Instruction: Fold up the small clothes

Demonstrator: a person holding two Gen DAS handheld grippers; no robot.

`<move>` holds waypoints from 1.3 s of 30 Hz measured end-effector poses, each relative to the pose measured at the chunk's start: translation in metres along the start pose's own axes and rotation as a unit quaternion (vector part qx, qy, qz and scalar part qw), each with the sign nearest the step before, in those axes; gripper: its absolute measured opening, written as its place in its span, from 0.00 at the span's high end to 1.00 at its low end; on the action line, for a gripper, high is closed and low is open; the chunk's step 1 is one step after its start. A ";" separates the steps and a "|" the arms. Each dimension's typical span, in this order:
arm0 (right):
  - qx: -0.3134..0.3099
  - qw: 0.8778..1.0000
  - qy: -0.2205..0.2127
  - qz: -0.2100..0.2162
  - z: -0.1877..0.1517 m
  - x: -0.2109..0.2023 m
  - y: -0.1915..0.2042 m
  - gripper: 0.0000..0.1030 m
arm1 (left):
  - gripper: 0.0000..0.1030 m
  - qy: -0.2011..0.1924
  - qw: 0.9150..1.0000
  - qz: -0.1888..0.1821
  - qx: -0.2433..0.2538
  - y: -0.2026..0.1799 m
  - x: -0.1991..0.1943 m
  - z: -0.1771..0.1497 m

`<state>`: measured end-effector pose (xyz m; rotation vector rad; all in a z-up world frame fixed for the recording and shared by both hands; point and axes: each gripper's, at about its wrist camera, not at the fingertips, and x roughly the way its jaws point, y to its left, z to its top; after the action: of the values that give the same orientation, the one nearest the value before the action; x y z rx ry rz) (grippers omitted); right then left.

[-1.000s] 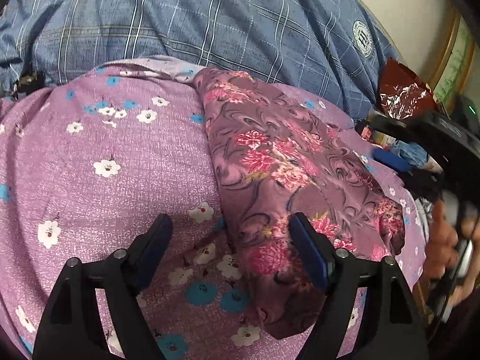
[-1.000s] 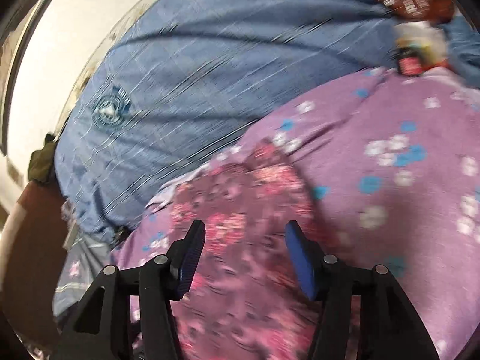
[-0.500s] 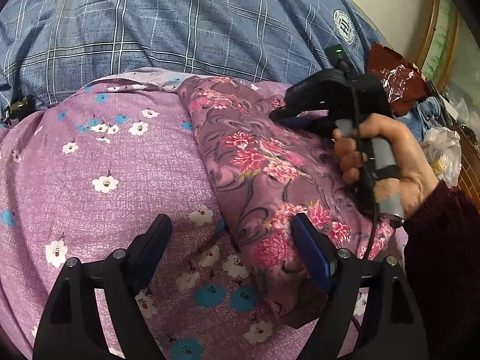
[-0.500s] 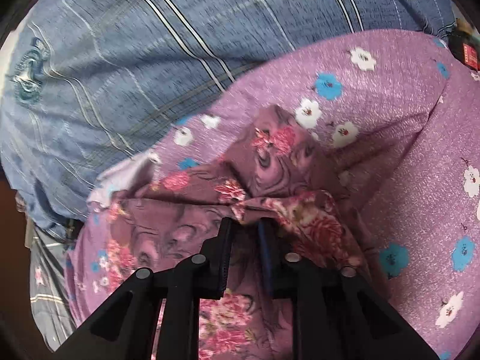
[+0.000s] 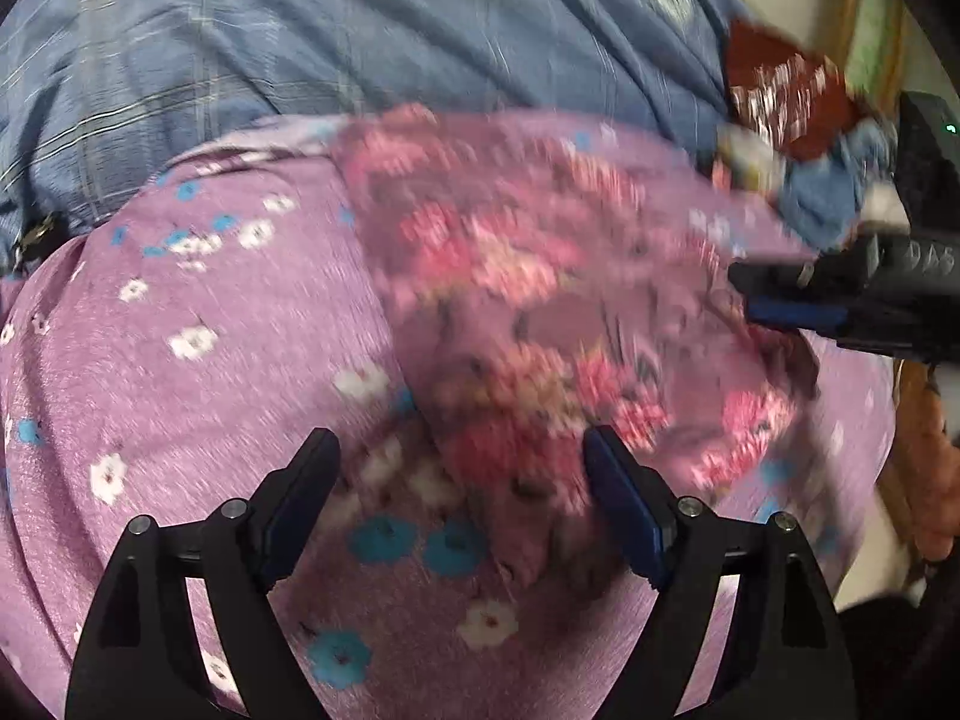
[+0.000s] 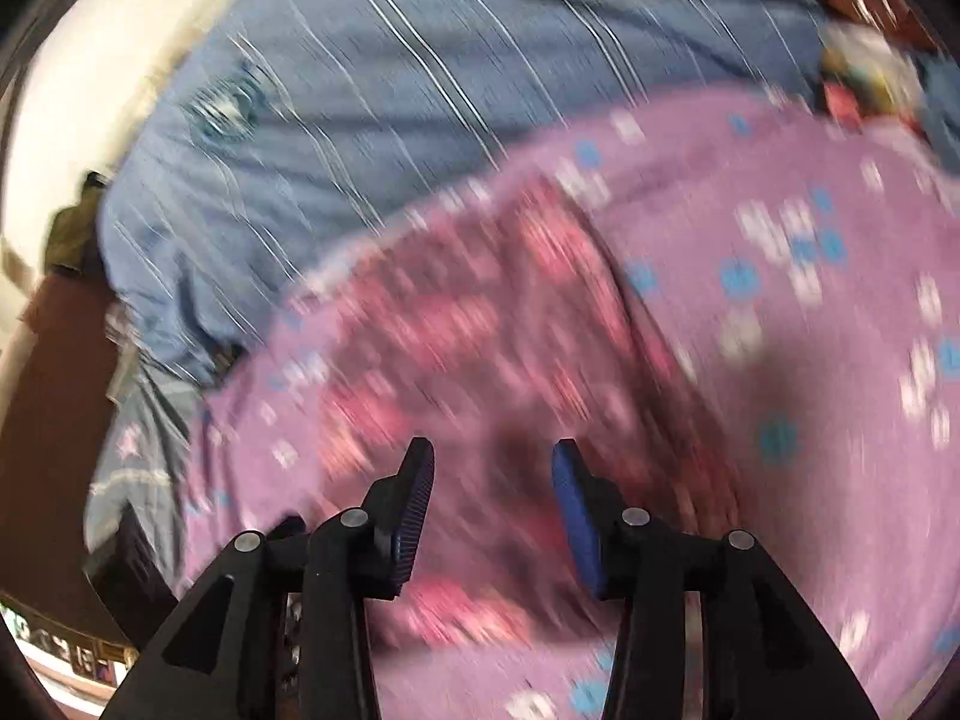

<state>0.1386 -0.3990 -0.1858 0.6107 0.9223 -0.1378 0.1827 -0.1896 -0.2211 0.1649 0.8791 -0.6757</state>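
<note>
Progress looks partial: one small garment [image 5: 528, 324] with dark mauve swirls and pink roses lies as a long band on a lilac spread [image 5: 198, 324] dotted with white and blue flowers, its edges seemingly doubled over, so I judge a first fold made and further folds and squaring-up left. At nine o'clock in the left wrist view the spread is bare; the garment runs from twelve o'clock down to about five o'clock, its near end reaching in between the tongs. The left gripper [image 5: 462, 510] stands wide above the cloth, pinching nothing. At three o'clock the right gripper [image 5: 780, 300] reaches in sideways toward the garment's far edge, a hand [image 5: 918, 456] below it. In its own view the right gripper [image 6: 492, 516] stands narrow but parted, its jaws opening, the garment [image 6: 456, 324] beneath them and not pinched. I count one garment, one flowered spread, one blue checked sheet [image 5: 360, 30] behind at twelve o'clock, and two grippers. Heavy blur hides the finer creases.
</note>
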 end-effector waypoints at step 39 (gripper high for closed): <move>-0.185 0.965 -0.135 -0.124 -0.019 -0.013 0.075 0.53 | 0.18 -0.132 0.985 0.088 -0.060 0.034 -0.043 0.025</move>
<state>0.1447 -0.3291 -0.1511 0.1226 0.7297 -0.2597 0.2008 -0.1529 -0.1772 0.0410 0.6392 -0.4657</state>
